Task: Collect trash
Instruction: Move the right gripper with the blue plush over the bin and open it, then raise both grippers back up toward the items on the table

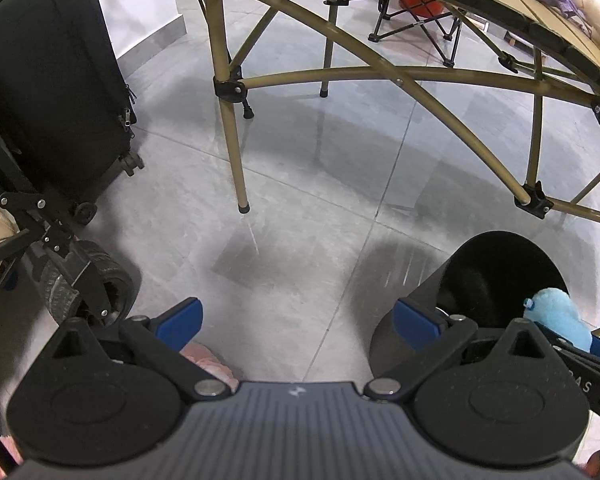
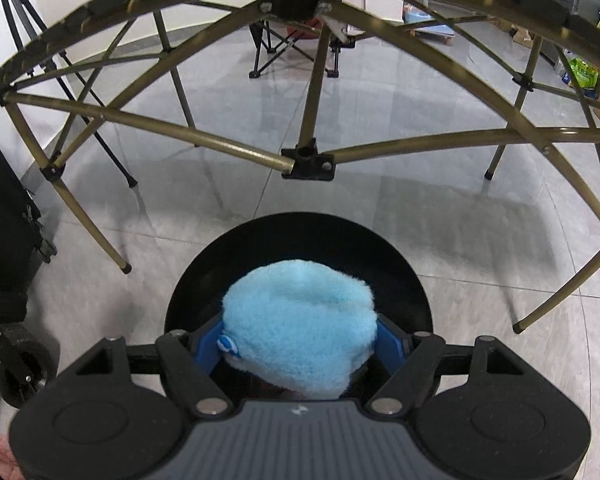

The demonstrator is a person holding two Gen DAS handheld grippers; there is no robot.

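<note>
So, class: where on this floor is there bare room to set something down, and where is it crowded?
Bare tile lies between the black bin, the nearest table leg and the cart wheel, ahead of the open left tongs. It is crowded at the bin mouth, where the right tongs grip the blue plush toy, and by the black suitcase.

Plush toy (image 2: 300, 328): light blue, fuzzy. Bin (image 2: 300, 240): black. Gripper fingers (image 1: 180, 320): blue. Table frame (image 1: 236, 136): olive-gold. Floor tiles (image 1: 300, 208): grey.
</note>
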